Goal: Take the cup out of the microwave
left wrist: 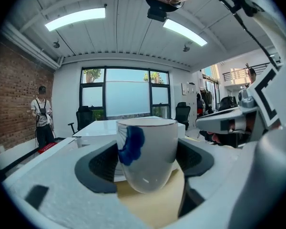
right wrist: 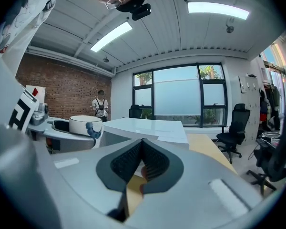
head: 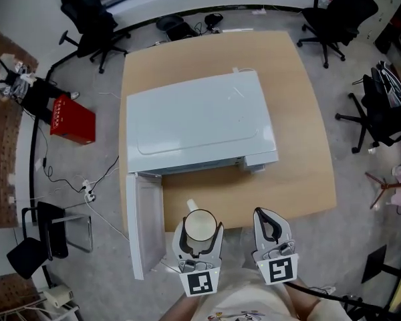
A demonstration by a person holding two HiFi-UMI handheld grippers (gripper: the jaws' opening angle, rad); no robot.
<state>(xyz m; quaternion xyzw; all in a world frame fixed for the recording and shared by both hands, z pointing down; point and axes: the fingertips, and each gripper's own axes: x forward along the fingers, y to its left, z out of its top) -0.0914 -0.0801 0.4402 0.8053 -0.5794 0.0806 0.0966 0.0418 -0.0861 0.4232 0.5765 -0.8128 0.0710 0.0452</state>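
Left gripper (head: pixel 200 233) clamped the cup (left wrist: pixel 148 151) at the table's (head: pixel 301 146) near edge. Right gripper (right wrist: pixel 143 163) was pinched shut, empty. Microwave's (head: pixel 200 122) inside was hidden from above.

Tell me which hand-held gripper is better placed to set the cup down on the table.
Left: the left hand-held gripper holds the cup by the table edge; the right hand-held gripper is shut, empty.
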